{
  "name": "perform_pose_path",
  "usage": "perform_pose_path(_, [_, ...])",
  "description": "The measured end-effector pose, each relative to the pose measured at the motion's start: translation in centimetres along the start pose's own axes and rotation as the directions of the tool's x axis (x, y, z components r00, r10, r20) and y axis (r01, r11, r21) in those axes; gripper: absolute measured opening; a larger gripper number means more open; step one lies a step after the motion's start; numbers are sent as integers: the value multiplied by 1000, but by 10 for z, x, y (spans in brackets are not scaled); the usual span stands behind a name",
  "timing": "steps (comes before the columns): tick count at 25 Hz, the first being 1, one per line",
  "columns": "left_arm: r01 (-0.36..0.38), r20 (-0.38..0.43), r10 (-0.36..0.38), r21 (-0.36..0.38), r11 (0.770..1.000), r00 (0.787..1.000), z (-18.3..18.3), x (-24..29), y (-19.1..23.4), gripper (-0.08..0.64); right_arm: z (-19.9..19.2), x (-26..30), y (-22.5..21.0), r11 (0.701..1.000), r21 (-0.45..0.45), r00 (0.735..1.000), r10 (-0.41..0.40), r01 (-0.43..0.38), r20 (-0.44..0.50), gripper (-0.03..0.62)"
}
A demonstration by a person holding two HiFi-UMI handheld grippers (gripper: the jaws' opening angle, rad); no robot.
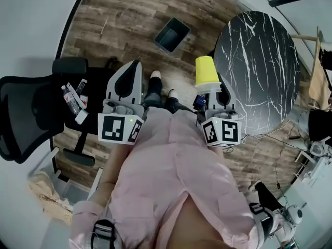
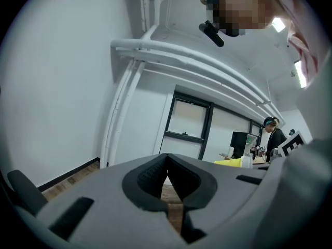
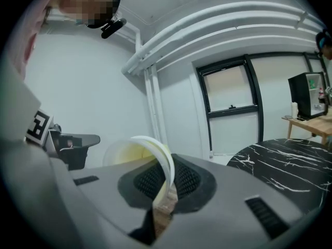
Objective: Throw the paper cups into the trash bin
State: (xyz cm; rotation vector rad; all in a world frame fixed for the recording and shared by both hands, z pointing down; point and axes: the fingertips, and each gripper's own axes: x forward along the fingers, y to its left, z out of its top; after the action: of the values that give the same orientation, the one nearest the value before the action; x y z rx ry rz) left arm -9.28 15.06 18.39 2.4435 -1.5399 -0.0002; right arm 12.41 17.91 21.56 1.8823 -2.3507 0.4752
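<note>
Office: mesh swivel chair (image 1: pixel 28 110), round marble table (image 1: pixel 259 61), glass partitions (image 2: pixel 189 119).

A: How much of the yellow cup (image 3: pixel 129 152) shows in the right gripper view?
B: Just its rim; the right gripper (image 3: pixel 165 188) covers the rest.
A: The items (image 1: pixel 72 98) on the chair (image 1: pixel 26 113)?
B: Too small to tell.
</note>
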Motion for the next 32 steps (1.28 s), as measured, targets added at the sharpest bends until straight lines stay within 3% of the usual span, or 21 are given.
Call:
perform_pose_path(13, [41,-42,-41,-8,999,998,-2,20,44,14,-7,30,25,999,9,999,-45,46,-28,38])
perform_pose_path(23, [76,-81,-76,-5,997,994,-8,51,23,14,-5,36,-3,997,34,997,-65,67,-39,38])
perform_pose_path(32, [67,-52,-65,30,997,997,9,98,3,14,13,65,-44,997,56,999,-47,47,-5,38])
